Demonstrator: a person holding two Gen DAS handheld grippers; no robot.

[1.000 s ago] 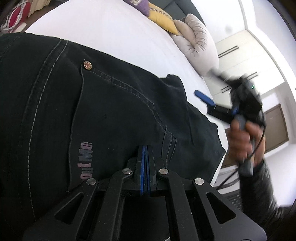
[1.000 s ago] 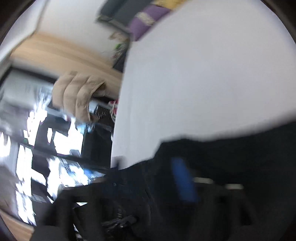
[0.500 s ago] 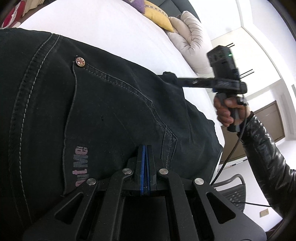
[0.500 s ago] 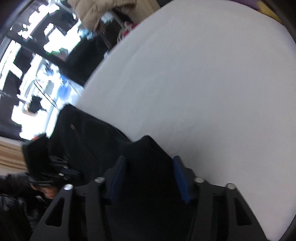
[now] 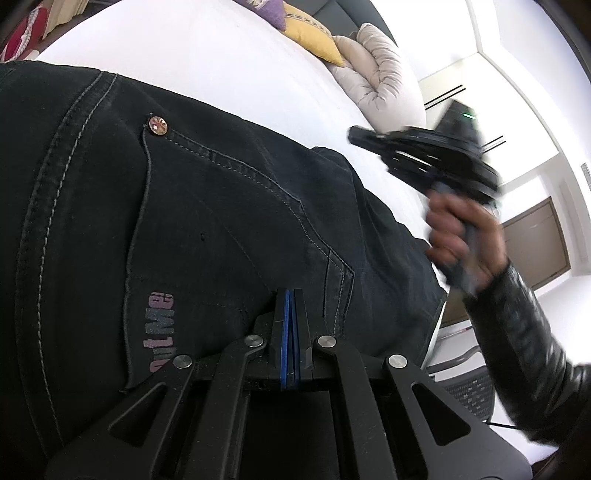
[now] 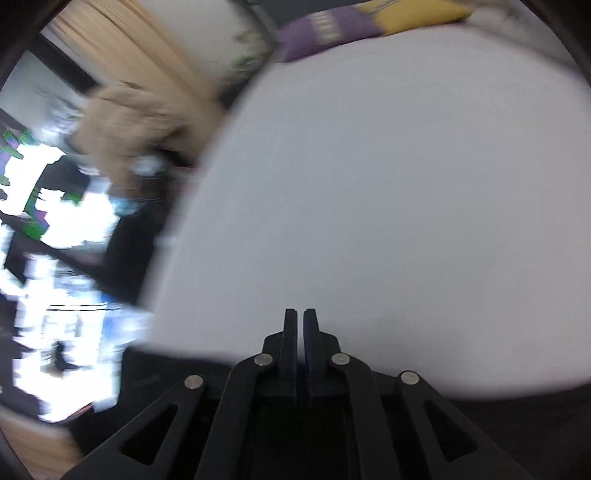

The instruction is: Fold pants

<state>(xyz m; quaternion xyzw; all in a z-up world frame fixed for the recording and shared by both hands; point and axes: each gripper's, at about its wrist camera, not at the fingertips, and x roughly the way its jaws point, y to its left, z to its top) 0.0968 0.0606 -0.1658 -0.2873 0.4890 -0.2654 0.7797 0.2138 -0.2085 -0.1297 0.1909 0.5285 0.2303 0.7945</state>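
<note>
The black pants (image 5: pixel 184 229) lie spread on the white bed (image 5: pixel 207 62), seat side up, with a back pocket, its copper rivet (image 5: pixel 158 124) and pink lettering (image 5: pixel 162 328) showing in the left wrist view. They look bunched into a compact dark mass and not drawn out long, so I judge the fold to be partly made, with at least one more turn or a squaring-up left; how many layers lie underneath cannot be told.

The left gripper (image 5: pixel 291 295) is clenched, its blue pads pressed together with no cloth visibly between them. It sits low over the near part of the pants, just right of the pocket seam; whether it touches the denim I cannot tell.

The right gripper (image 6: pixel 300 314) is also clenched on nothing, and its own view looks out over bare sheet, with only a dark strip, probably the pants, under its near frame. In the left wrist view it appears blurred in the right hand (image 5: pixel 458 240), raised beyond the right edge of the pants and apart from them.

The next move, as I judge it, calls for the right gripper to spread its fingers, come down to the far right edge of the cloth and pinch it, while the left one pins or grips the near side. A purple cushion (image 5: pixel 266 11), a yellow cushion (image 5: pixel 314 40) and a beige cushion (image 5: pixel 384 81) lie at the far end of the bed, well apart from the work.
</note>
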